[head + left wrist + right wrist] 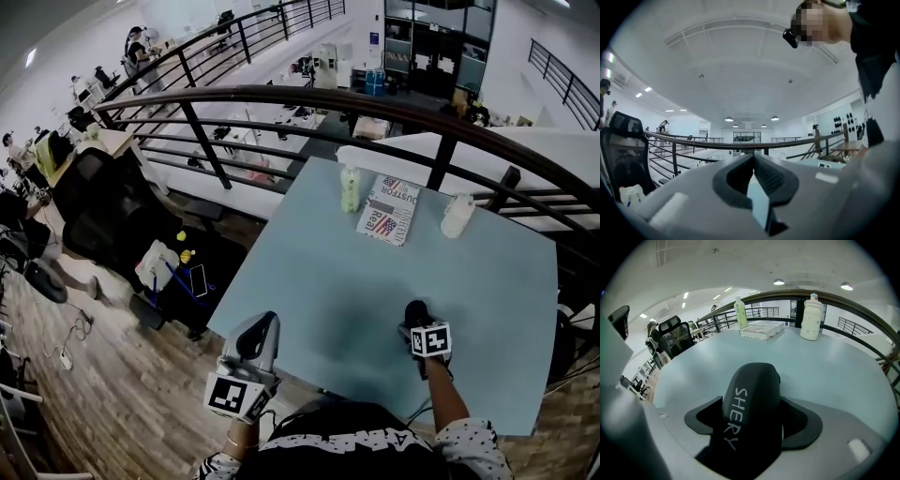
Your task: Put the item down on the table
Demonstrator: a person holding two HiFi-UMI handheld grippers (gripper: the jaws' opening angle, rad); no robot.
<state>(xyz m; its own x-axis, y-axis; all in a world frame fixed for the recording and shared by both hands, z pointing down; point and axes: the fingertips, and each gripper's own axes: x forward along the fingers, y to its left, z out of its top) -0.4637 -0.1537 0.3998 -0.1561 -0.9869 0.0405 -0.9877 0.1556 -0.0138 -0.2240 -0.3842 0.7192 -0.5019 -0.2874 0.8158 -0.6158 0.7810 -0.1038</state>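
Note:
A black rounded item [752,394] with "SHERY" handwritten in white sits between the jaws of my right gripper [753,417], which is shut on it. In the head view this gripper [418,323] holds the black item [416,312] low over the near part of the pale blue table [347,272]; whether it touches the surface I cannot tell. My left gripper [262,330] hangs off the table's front left corner, pointing up and away. Its jaws [753,157] meet at the tips with nothing between them.
At the table's far side stand a pale green bottle [350,188], a printed booklet [388,209] and a white bottle [457,215]. A dark curved railing [281,94] runs behind the table. A black office chair [103,202] stands to the left.

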